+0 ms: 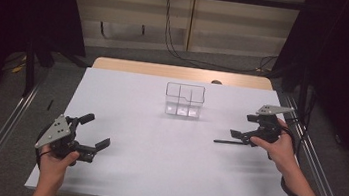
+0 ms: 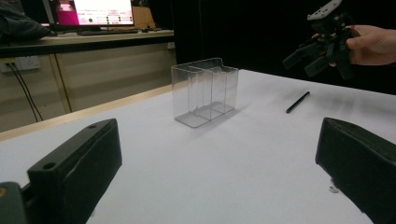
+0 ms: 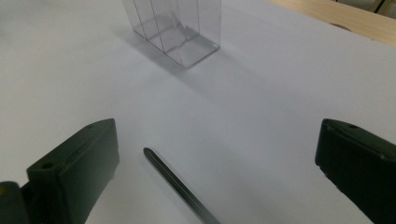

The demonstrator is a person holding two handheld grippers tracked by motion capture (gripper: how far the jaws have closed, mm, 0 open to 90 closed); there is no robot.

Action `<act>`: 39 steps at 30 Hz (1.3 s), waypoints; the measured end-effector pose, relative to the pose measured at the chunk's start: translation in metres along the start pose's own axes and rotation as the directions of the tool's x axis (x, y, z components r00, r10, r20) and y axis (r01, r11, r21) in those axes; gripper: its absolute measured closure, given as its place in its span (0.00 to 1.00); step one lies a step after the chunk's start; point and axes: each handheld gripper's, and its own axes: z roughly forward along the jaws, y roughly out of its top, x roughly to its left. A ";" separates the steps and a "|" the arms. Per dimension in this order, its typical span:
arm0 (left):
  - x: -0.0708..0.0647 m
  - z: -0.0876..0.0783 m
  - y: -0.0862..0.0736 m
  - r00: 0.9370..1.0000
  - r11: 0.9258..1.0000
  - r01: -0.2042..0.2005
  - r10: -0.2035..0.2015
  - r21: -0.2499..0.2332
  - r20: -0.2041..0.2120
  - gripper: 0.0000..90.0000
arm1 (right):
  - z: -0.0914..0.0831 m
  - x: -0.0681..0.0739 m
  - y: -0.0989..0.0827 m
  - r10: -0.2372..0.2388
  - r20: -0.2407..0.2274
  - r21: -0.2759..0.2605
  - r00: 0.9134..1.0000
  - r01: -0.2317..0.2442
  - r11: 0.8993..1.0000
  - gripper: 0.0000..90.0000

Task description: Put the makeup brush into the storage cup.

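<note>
Overhead and finger-level views of a pick in preparation. The right gripper (image 1: 242,135) hovers over a thin black pen (image 1: 230,141) that lies flat on the white bench (image 1: 153,176), its fingers (image 3: 74,161) spread wide with nothing between them; in the right gripper view the pen runs diagonally between the two fingers, nearer the left one. The left gripper (image 1: 93,133) rests low near the front left of the bench, well apart from the pen, its fingers (image 2: 77,168) likewise spread and empty. A clear divided organiser (image 1: 184,99) stands upright toward the far middle of the bench, apart from both grippers, its compartments apparently empty. The step in hand is judged to be the grasp of the pen, with the organiser its likely destination. Risks from here: the pen is slender and round, so fingers closing off-centre or not low enough could roll it away or pinch only its edge; a grip near one end could let it swing and tilt; and the light, transparent organiser may be nudged or tipped if the pen strikes its rim on entry.
</note>
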 end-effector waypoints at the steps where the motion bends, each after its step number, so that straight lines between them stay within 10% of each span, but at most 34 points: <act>1: 0.000 0.000 0.000 1.000 1.000 0.002 -0.002 -0.001 0.001 0.00 | 0.000 -0.001 0.001 0.001 0.000 0.010 1.000 -0.001 1.000 0.00; 11: -0.001 0.001 0.000 1.000 1.000 -0.006 0.006 0.009 0.003 0.00 | 0.003 -0.004 0.006 -0.010 0.009 0.113 1.000 0.009 0.994 0.00; 23: 0.000 0.001 0.000 1.000 1.000 -0.003 0.003 0.008 0.005 0.00 | 0.009 -0.007 0.011 -0.040 0.009 0.265 0.999 0.036 0.964 0.01; 39: 0.000 0.001 -0.001 1.000 1.000 -0.004 0.004 0.011 0.005 0.00 | 0.020 -0.009 0.009 -0.080 -0.020 0.445 0.997 0.081 0.892 0.12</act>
